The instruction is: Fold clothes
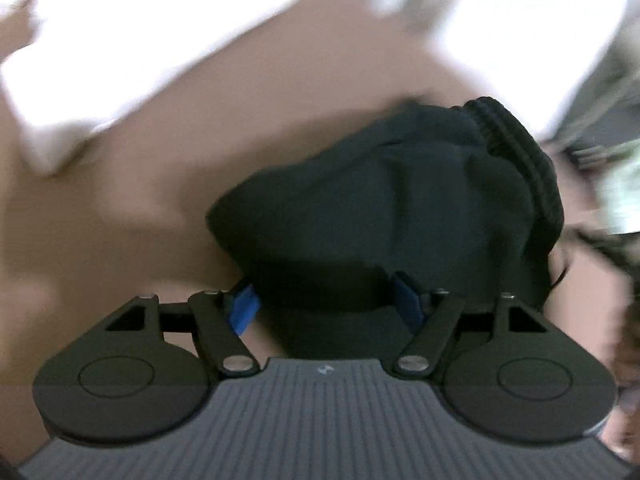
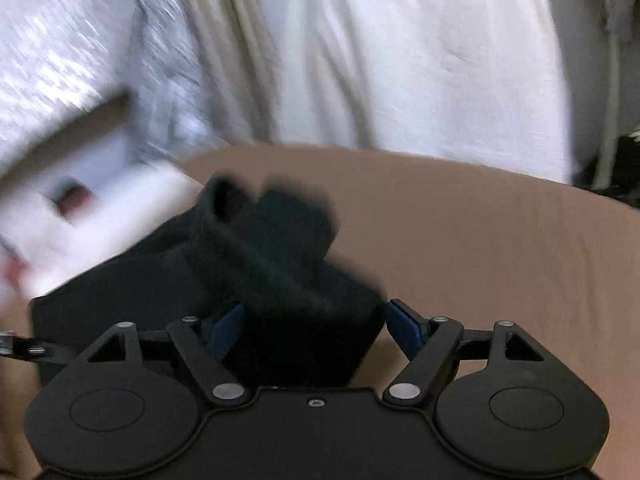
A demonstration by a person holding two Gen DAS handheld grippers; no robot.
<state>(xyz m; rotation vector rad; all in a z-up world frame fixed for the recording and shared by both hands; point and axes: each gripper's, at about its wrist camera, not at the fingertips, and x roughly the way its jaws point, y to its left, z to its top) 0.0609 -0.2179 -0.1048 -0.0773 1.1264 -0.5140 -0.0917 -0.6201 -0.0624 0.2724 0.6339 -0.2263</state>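
Observation:
A dark, navy-black garment (image 1: 400, 200) lies bunched on a tan surface (image 1: 120, 220), its ribbed band (image 1: 520, 152) at the upper right. My left gripper (image 1: 326, 304) is over its near edge, jaws wide. The cloth fills the space between the blue pads (image 1: 242, 310), which do not visibly squeeze it. In the right wrist view the same dark garment (image 2: 260, 260) rises in a crumpled fold in front of my right gripper (image 2: 314, 324). Those jaws are also wide, and the right pad (image 2: 404, 328) stands just clear of the cloth. Both views are blurred.
White cloth (image 1: 140, 40) lies across the far side of the tan surface (image 2: 500, 260) and hangs as a large white sheet (image 2: 400, 60). A white item with a reddish patch (image 2: 68, 200) sits at the left. Greenish clutter (image 1: 620, 188) is at the right edge.

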